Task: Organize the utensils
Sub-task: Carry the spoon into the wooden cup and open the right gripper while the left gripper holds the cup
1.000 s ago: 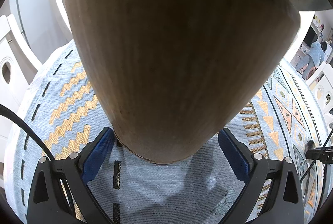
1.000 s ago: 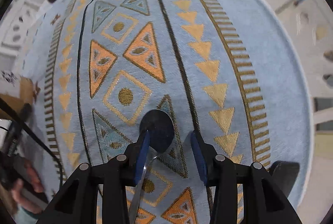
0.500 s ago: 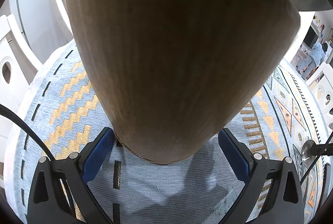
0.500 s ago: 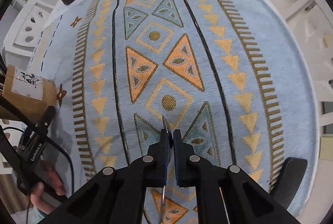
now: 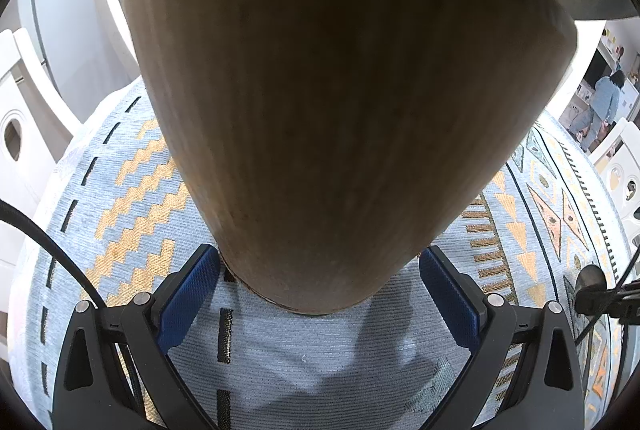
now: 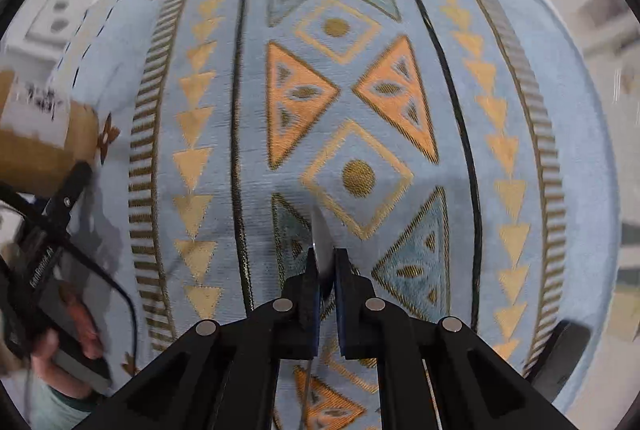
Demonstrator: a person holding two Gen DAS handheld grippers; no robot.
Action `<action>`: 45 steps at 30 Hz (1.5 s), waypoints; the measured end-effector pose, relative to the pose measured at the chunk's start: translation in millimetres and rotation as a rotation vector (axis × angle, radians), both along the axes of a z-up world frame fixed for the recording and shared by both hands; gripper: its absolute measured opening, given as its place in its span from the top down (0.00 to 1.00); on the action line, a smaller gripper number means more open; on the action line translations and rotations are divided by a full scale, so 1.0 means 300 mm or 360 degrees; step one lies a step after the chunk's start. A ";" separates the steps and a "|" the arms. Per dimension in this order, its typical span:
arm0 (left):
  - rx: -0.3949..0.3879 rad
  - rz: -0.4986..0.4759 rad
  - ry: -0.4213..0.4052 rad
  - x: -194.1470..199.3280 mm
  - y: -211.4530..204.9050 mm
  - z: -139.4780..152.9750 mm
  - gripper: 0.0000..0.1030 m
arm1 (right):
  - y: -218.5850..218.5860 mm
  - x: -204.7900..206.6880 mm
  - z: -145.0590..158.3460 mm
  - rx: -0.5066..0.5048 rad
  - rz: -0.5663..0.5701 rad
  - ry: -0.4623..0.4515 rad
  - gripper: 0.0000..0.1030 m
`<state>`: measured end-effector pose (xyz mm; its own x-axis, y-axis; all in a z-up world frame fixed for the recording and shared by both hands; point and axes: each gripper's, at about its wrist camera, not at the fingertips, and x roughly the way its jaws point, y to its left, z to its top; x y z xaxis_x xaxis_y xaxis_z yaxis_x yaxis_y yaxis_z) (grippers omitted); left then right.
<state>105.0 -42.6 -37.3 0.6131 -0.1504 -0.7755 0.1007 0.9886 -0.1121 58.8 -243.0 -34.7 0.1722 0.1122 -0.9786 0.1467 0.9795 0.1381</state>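
Right wrist view: right gripper (image 6: 325,262), jaws pressed on a thin metal spoon (image 6: 320,230), lifted above the blue patterned tablecloth (image 6: 200,30). Left gripper (image 5: 320,290) clamps the tall wooden utensil holder (image 5: 344,118), left of the spoon. Insertion outstanding.

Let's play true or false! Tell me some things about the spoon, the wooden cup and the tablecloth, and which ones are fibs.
1. The right gripper pinches a spoon. True.
2. The spoon is inside the holder. False: it is in the right gripper, off to the holder's side.
3. The holder sits between the left gripper's blue pads. True.
4. The cloth is plain red. False: it is light blue with orange triangles.
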 end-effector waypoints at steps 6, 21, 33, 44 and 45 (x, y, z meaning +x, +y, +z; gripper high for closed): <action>-0.0004 0.0001 -0.0004 -0.001 0.002 0.000 0.03 | -0.045 -0.011 0.166 0.0239 -0.0064 -0.0283 0.96; 0.0003 0.0009 -0.0088 -0.038 -0.001 0.020 0.03 | 0.061 0.022 0.987 0.0414 0.0135 -0.1482 0.96; 0.0007 0.0016 -0.0131 -0.066 -0.005 0.038 0.03 | 0.441 0.116 0.917 0.0494 0.0465 -0.1494 0.96; 0.0008 0.0011 -0.0115 -0.045 0.001 0.037 0.03 | 0.496 0.164 0.680 0.0303 0.0478 -0.1359 0.96; 0.0009 0.0011 -0.0115 -0.045 0.000 0.037 0.03 | 0.497 0.163 0.677 0.0293 0.0480 -0.1365 0.96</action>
